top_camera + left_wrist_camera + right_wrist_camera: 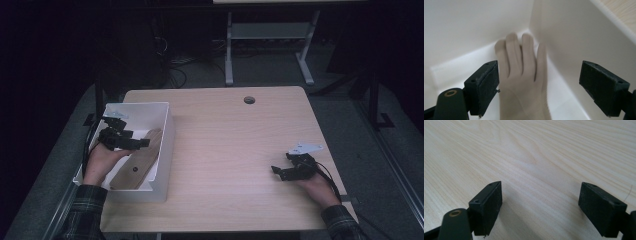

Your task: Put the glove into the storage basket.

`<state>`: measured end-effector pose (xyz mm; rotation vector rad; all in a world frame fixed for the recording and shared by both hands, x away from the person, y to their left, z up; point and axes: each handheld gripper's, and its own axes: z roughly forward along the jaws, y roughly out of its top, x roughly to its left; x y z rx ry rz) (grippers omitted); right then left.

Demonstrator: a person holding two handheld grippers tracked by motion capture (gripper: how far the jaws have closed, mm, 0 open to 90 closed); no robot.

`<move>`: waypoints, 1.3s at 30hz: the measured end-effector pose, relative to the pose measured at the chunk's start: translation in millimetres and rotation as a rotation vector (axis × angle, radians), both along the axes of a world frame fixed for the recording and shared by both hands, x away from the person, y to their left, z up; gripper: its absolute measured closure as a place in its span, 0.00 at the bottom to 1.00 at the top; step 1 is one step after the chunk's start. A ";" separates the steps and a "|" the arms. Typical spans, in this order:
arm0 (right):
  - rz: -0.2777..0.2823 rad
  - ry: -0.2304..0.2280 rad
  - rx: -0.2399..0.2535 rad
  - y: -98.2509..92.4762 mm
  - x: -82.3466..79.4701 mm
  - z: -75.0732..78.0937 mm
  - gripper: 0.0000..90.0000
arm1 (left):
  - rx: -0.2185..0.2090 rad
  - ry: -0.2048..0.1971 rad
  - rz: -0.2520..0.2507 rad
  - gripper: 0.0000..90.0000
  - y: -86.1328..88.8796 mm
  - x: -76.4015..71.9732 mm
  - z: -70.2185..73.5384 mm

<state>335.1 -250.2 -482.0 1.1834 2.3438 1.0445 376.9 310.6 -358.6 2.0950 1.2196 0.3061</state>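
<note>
A: Report the position of the wooden piece (140, 161).

B: The wooden piece, brown and flat with a small dark hole, lies inside the white bin (165, 150). It leans lengthwise along the bin's wall on the side facing the middle of the counter (235, 150). In the left gripper view one end of it (520, 75) shows finger-like lobes reaching toward an inner corner of the bin (574, 32).

A: State of the left gripper (137, 142)?

B: It is held over the bin interior, above the wooden piece, with the person's left hand (102, 160) inside the bin. In the left gripper view its jaws are spread wide; the wooden piece lies between them. Whether the jaw on the left of that view touches the wood cannot be told. The other jaw stands clear of the wood. Nothing is clamped.

A: State of the right gripper (280, 170)?

B: It is well apart from the bin, near the counter edge opposite the bin's side, held by the right hand (317, 187) low over the counter. In the right gripper view its jaws are spread wide over bare wood grain (536, 157), holding nothing.

A: Other items relative to the bin?

B: A round dark grommet (249, 100) sits in the counter, well apart from the bin, near the far edge
</note>
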 end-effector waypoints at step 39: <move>0.001 -0.001 0.001 0.0 0.1 -0.1 0.21 | -0.163 -0.114 -0.248 0.17 -122.7 0.9 77.1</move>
